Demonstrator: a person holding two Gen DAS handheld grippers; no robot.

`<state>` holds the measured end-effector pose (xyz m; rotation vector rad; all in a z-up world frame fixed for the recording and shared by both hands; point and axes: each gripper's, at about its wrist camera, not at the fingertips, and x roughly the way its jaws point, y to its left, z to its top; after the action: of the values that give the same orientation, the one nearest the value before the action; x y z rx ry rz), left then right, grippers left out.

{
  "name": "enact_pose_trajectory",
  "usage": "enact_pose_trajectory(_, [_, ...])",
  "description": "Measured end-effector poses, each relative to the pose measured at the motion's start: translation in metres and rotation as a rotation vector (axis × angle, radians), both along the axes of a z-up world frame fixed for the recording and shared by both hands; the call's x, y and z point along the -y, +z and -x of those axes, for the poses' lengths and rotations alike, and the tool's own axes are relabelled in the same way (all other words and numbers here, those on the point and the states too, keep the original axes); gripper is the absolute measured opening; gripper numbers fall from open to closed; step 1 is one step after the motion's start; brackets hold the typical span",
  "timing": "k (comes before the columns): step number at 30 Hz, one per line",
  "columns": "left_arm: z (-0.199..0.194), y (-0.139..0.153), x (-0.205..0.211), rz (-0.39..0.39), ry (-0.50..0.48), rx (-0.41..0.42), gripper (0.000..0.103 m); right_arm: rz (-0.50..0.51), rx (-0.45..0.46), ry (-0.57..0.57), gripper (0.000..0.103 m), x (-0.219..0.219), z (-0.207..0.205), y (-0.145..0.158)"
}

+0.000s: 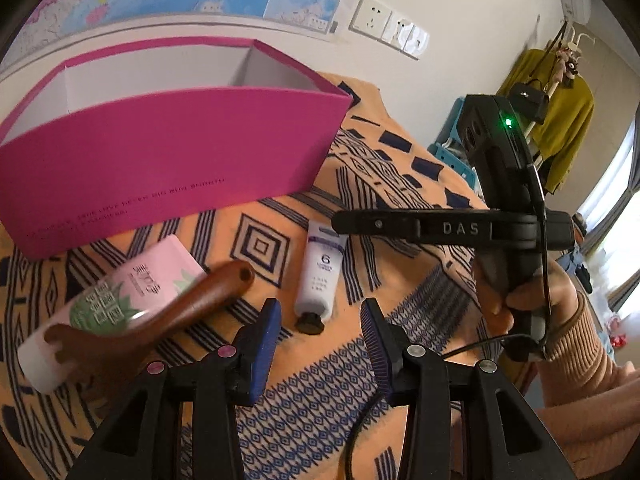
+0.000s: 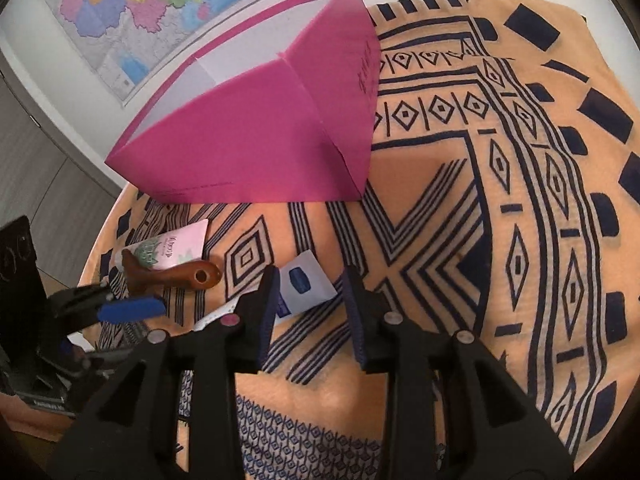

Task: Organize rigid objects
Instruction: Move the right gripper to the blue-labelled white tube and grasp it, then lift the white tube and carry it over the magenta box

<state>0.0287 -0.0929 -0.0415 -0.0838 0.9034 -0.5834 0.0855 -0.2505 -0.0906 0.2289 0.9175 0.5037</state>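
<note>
A desk under an orange cloth (image 1: 400,184) with dark blue geometric patterns stands against a white wall bearing a coloured map (image 2: 132,4). The left gripper (image 1: 320,320) hangs over the cloth with its blue-padded jaws apart and nothing between them. Just beyond them lies a white tube (image 1: 322,276) marked "6", black cap nearest. To its left a brown wooden handle (image 1: 188,304) rests across a pink and white tube (image 1: 120,300) printed with green leaves. Farther off stands an open magenta box (image 1: 172,152), white inside, with a line of small unreadable print. The right gripper (image 2: 310,304), jaws likewise parted and empty, carries "DAS" on its side; a white sachet (image 2: 306,284) with a blue label lies beyond it
</note>
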Motion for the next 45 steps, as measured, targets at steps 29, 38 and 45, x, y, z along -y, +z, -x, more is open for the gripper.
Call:
enact_pose_trajectory(29, [-0.011,-0.01,-0.01,-0.008,0.089,-0.061,0.032,0.01,-0.012,0.047,0.04,-0.013,0.016,-0.006])
enact_pose_trajectory(38, [-0.01,-0.011,-0.011,-0.008,0.089,-0.067,0.032,-0.031,-0.018,0.044,0.04,-0.009,0.023,-0.009])
enact_pose_trajectory(45, [-0.012,-0.011,-0.012,-0.002,0.096,-0.075,0.032,-0.024,-0.009,0.037,0.042,-0.012,0.026,-0.009])
